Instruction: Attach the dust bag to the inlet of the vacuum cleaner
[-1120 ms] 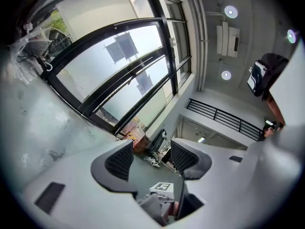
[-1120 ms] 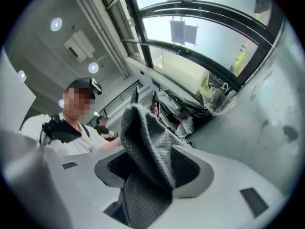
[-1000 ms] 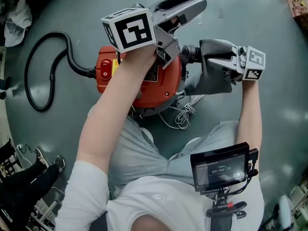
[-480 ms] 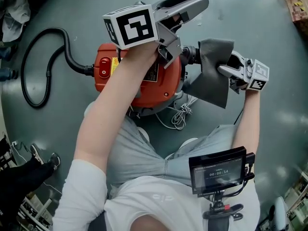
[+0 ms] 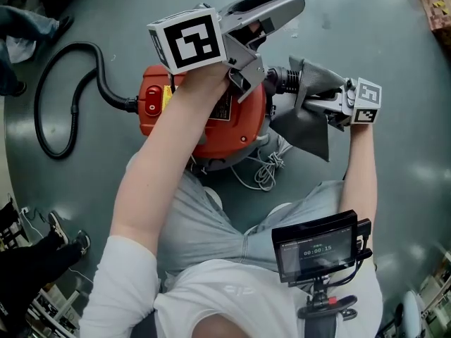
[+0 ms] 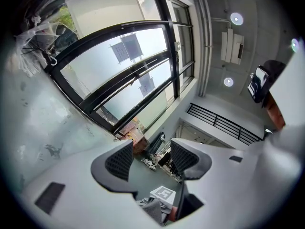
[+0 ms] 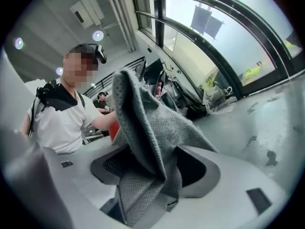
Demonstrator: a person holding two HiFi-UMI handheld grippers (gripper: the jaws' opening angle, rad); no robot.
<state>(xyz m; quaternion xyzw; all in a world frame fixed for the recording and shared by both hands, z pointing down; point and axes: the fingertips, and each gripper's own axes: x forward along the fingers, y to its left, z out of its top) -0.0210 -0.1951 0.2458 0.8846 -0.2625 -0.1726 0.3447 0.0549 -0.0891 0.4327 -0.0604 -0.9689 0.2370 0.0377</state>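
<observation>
dust bag [image 5: 311, 122] right of vacuum cleaner [image 5: 239, 122], hose [image 5: 79, 46] left

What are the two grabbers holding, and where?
The left gripper holds nothing. A fold of the grey mesh dust bag sits between the right gripper's jaws, which have just been opening and do not seem to pinch it.

Daylight is pouring through the large window [image 6: 128, 66] in both gripper views and washing its panes almost white. To the right of the window, round ceiling lamps [image 6: 236, 18] are glowing as small hot spots. The wide lenses are bending the window's frame into arcs and darkening every corner to black. Below the window in the right gripper view, the cloth bag [image 7: 152, 142] is showing its weave sharply. In the head view, even light is falling on the grey floor [image 5: 394, 41], which is carrying faint sheen and soft shadows.
</observation>
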